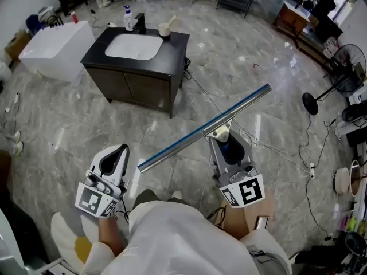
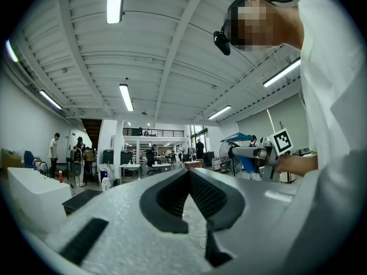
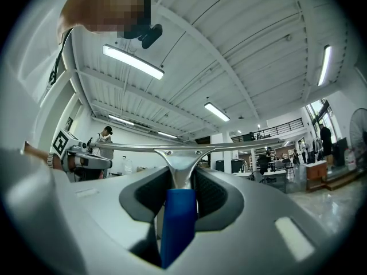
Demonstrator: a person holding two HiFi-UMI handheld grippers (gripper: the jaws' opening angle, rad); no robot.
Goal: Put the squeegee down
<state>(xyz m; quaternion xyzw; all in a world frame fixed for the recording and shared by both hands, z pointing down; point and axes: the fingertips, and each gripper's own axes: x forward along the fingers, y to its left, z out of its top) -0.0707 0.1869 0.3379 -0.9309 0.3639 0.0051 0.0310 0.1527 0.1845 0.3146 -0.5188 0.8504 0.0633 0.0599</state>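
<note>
The squeegee [image 1: 202, 129] has a long metal blade with a blue edge and a blue handle [image 1: 225, 148]. It hangs slantwise above the floor. My right gripper [image 1: 221, 136] is shut on the handle, and the blade crosses just beyond its fingertips. In the right gripper view the blue handle [image 3: 179, 222] stands between the pads of that right gripper [image 3: 182, 175], with the blade [image 3: 189, 146] level across the top. My left gripper [image 1: 123, 150] hovers to the left of the blade's lower end, shut and with nothing in it. Its jaws meet at the tip in the left gripper [image 2: 187, 174] view.
A black vanity [image 1: 172, 59] with a white sink [image 1: 133, 46] stands ahead, a soap bottle [image 1: 129, 19] and a cup [image 1: 164, 30] on it. A white tub [image 1: 57, 47] is at far left. A fan [image 1: 344, 67] and cables [image 1: 287, 150] lie at right on the marble floor.
</note>
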